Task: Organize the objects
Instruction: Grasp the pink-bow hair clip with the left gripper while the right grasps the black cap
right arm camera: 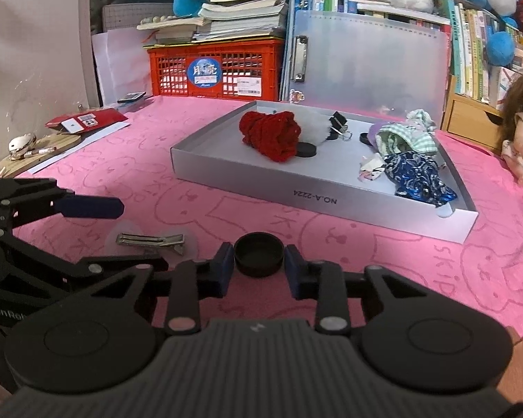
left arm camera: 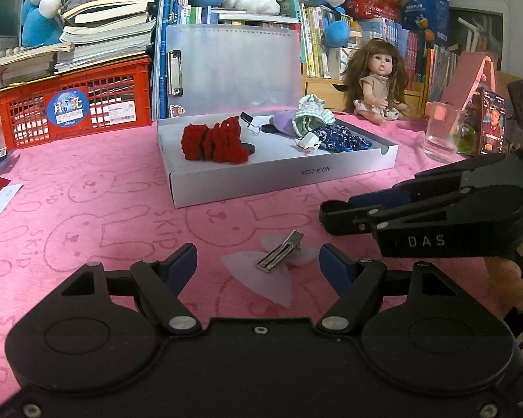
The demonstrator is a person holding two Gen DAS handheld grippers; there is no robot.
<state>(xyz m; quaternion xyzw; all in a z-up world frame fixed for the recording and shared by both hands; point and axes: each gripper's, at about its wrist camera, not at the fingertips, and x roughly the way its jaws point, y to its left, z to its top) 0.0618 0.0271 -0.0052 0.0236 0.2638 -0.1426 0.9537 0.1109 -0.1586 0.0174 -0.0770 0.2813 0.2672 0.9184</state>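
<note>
While spread wide over the pink cloth of the counter (left arm camera: 97,181), left claw (left arm camera: 258,261) frames a metal hair clip (left arm camera: 279,251) on pale translucent petals, lying flat and diagonal between the blue pads (left arm camera: 183,261), touching neither. Right claw (right arm camera: 259,264) closed to a narrow gap on a small black cap (right arm camera: 258,253), open side up, pads against its wall on both sides; whether lifted off the cloth or resting on it cannot be told.

From the left wrist: right claw (left arm camera: 334,214) seen side-on, near the clip's right, cap hidden behind the fingers; also a doll (left arm camera: 378,80), a clear glass (left arm camera: 442,132) and a phone (left arm camera: 493,122) off to the right. From the right wrist: left claw's upper blue finger (right arm camera: 90,208) just beyond the hair clip (right arm camera: 150,240), plus red packets and a wooden board at the far left edge.

Grey tray (right arm camera: 317,195) ahead of both claws, low-walled, holding red knitwear (right arm camera: 270,134), a binder clip (right arm camera: 338,123), black discs and folded doll clothes (right arm camera: 406,139); bare tray floor between the knitwear and the clothes. Open pink cloth between tray front wall and claws. Red crate (left arm camera: 73,111) and book stacks behind.
</note>
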